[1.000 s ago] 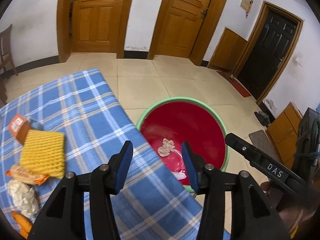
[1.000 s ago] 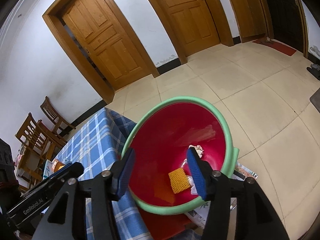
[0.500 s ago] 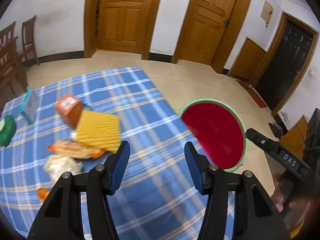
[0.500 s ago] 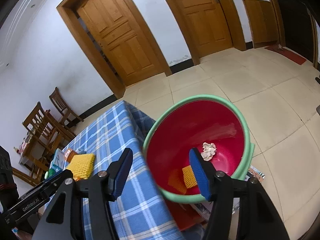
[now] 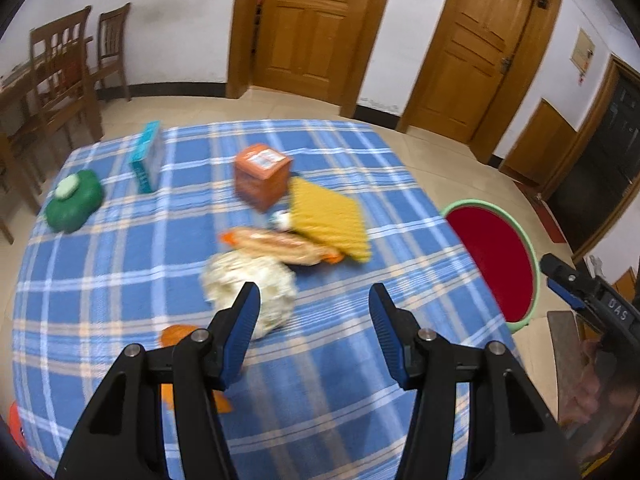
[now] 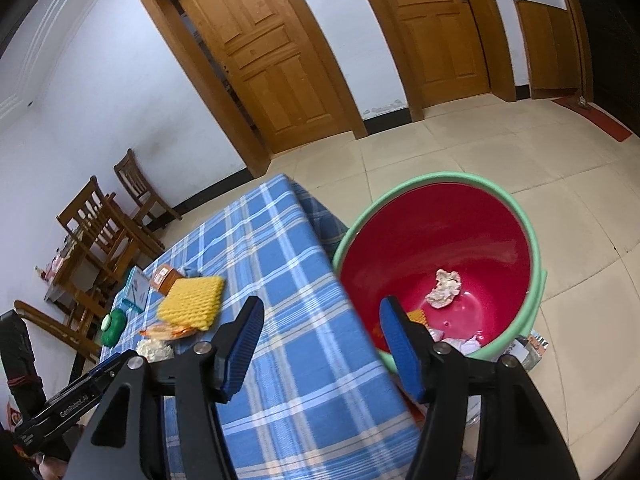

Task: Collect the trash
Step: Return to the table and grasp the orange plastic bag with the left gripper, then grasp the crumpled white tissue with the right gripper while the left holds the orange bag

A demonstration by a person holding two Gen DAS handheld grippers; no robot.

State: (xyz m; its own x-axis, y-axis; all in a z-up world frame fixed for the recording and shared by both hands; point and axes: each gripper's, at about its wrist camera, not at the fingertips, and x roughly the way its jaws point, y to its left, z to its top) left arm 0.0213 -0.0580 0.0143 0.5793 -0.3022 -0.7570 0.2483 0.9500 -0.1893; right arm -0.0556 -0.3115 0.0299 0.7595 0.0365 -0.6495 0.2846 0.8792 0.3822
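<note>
Both grippers (image 5: 314, 328) (image 6: 320, 336): black arms, blue ribbed pads, silver screws

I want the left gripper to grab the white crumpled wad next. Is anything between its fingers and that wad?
Nothing visible blocks it. The left gripper is open above the cloth, and the white wad lies just beyond its left fingertip; the orange wrapper lies behind the wad.

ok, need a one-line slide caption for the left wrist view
Open left gripper above a blue plaid tablecloth, facing a crumpled white wad, snack wrapper and yellow foam net; red bucket at right.
</note>
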